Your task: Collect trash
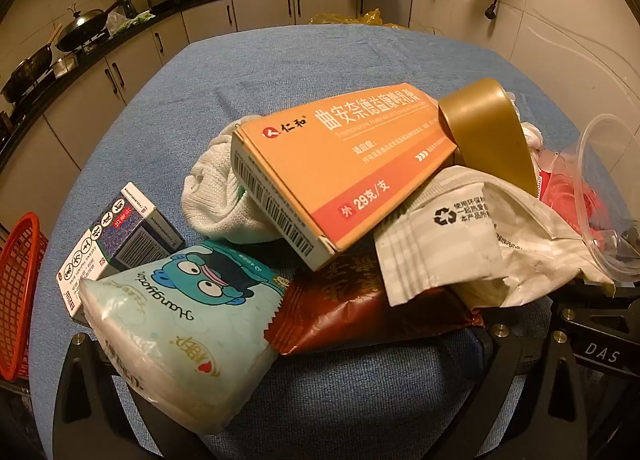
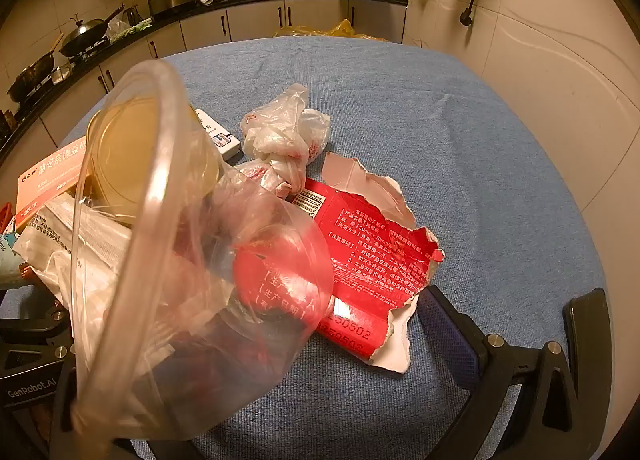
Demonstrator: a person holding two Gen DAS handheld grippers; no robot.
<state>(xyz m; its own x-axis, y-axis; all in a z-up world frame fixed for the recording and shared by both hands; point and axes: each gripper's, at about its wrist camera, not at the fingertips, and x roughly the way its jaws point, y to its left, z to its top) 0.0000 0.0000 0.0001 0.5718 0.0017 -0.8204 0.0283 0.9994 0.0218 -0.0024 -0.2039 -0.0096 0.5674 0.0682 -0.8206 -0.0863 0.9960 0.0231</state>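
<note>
Blue cloth covers the table (image 1: 304,72), bare across the upper half of both views up to its far edge, and bare again down the right side of the right wrist view. The trash crowds the lower half: an orange carton (image 1: 344,176) propped on a white sock (image 1: 216,196), a teal cartoon packet (image 1: 184,324) at lower left, a torn red box (image 2: 372,260) (flattened) centre right, a clear plastic cup (image 2: 192,260) tilted at lower left. Left gripper (image 1: 300,400) and right gripper (image 2: 320,400) both stand wide open, holding nothing
</note>
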